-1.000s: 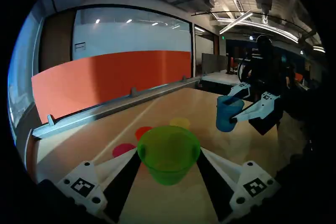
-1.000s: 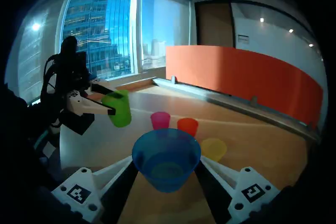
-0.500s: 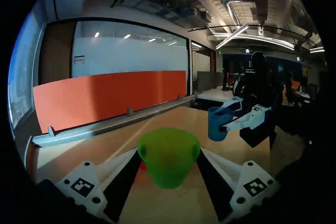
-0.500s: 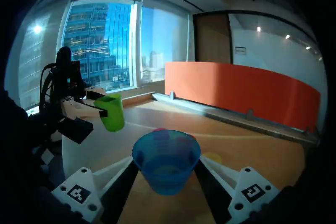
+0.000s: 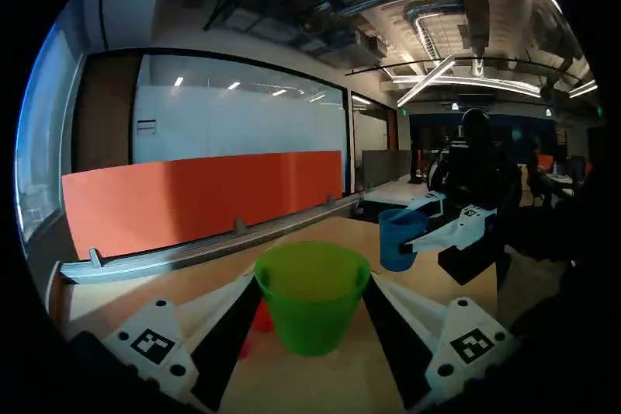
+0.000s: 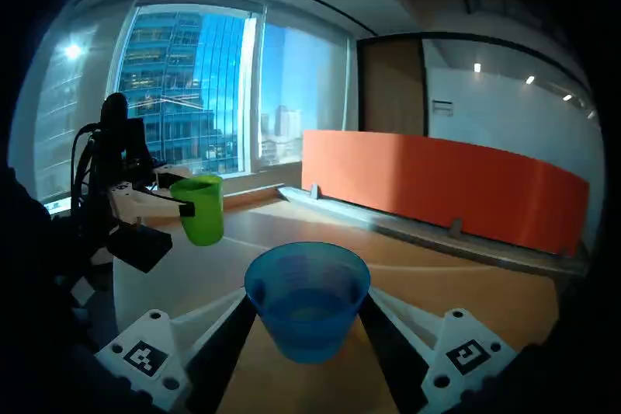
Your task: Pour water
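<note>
The blue cup (image 6: pixel 307 313) stands upright, clamped between the fingers of the right gripper (image 6: pixel 307 296), raised above the wooden table (image 6: pixel 466 290). Nearby, the left gripper (image 5: pixel 312 283) clamps the green cup (image 5: pixel 312 317), also upright.

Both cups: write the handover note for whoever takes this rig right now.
Left gripper: shut on the green cup, upright, held above the wooden table.
Right gripper: shut on the blue cup, upright, also off the table. It may hold a little water, but that is hard to tell.
The cups are apart, neither over the other.
Done: both cups grasped and in the air.
Left: bring one cup over the other, tilt and pour. Nothing is tilted yet.
</note>
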